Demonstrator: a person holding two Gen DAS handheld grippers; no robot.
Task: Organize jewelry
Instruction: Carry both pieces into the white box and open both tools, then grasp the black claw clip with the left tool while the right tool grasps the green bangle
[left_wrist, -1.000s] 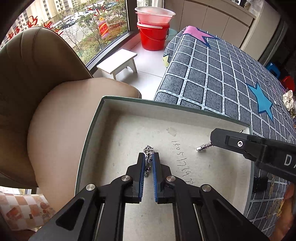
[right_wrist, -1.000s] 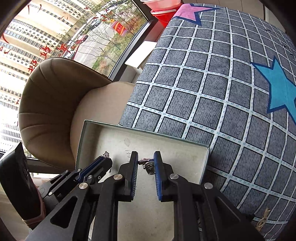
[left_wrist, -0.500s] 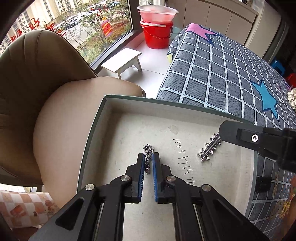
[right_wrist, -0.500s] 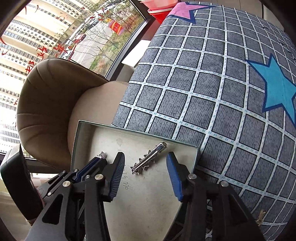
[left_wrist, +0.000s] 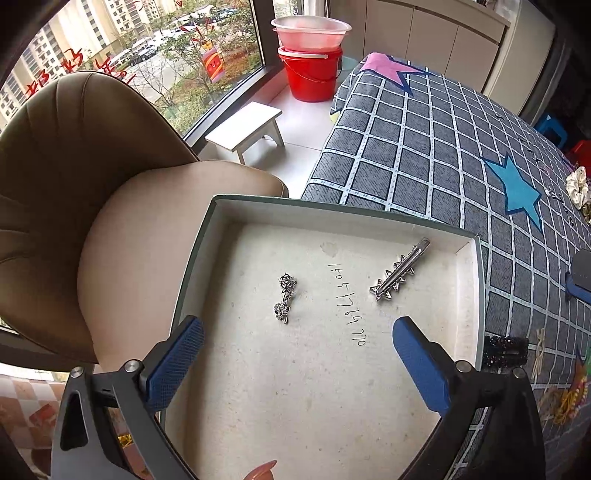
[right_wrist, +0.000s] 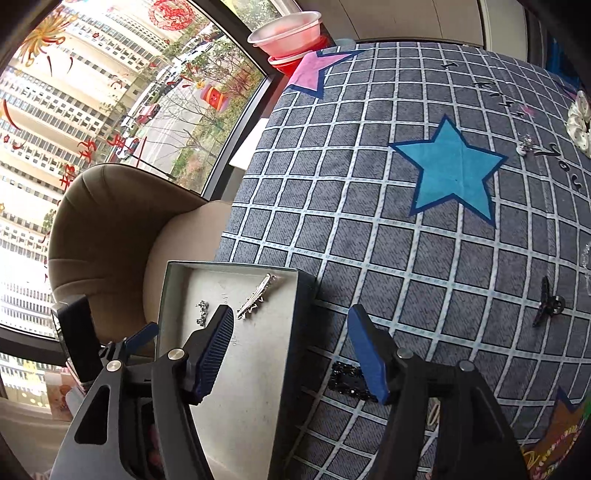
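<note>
Silver earring (left_wrist: 286, 302) and hair clip (left_wrist: 399, 271) lie mid-frame in the box (left_wrist: 192, 266); both the left gripper (left_wrist: 295, 363) and right gripper (right_wrist: 291, 350) gape empty, and a careless nudge could tip it

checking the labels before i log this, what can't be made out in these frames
- Black sparkly clip: right wrist view, partly behind the right gripper finger.
- Handwritten digits in the box: too small in the right wrist view.
- Scrunchie: cut by the frame edge in both views.
</note>
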